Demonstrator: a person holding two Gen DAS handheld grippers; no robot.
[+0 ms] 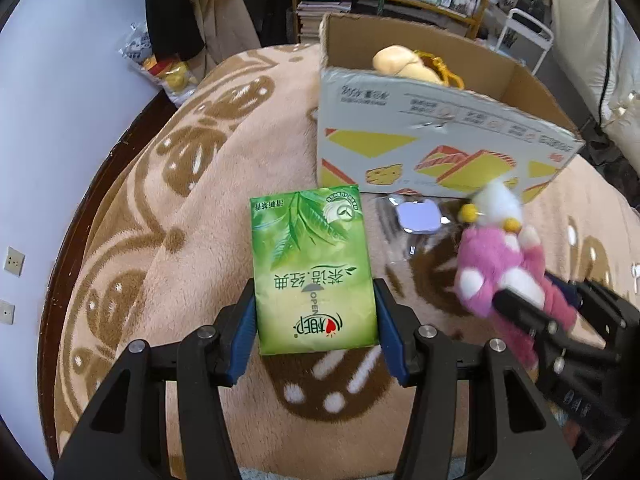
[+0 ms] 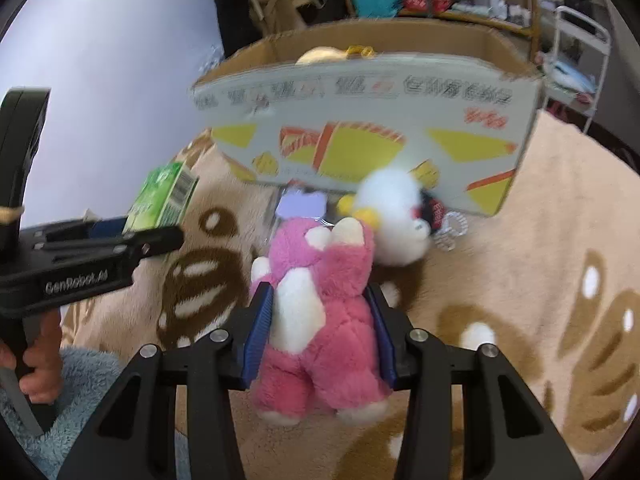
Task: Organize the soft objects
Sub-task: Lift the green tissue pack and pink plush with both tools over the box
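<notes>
At the lower centre of the left wrist view, the left gripper (image 1: 316, 320) pinches a green tissue pack (image 1: 312, 268) by its long sides, both blue pads flat against the wrapper, the pack held above the beige and brown patterned blanket (image 1: 192, 208). In the right wrist view the same pack (image 2: 162, 200) shows at the left edge, end-on with its barcode flap visible, sticking out of the left gripper (image 2: 116, 236), whose handle is wrapped by the person's hand (image 2: 38, 364) at the lower left corner. The right gripper (image 2: 320, 336) sits at the lower centre of its own view with its 2 blue pads pressed into the flanks of a pink plush toy (image 2: 320, 320), whose white head points up toward the box; the toy is lifted off the blanket (image 2: 520, 264). From the left wrist camera that toy (image 1: 504, 260) appears at the right edge, blurred, clamped in the right gripper (image 1: 532, 304). A printed cardboard box (image 1: 440, 136) stands open in the upper right of the left view, with a tan plush (image 1: 404, 64) lying inside it. Just in front of the box a small clear packet with a pale purple card (image 1: 416, 216) lies on the blanket. In the right wrist view the box (image 2: 360, 128) fills the upper centre, blurred.
</notes>
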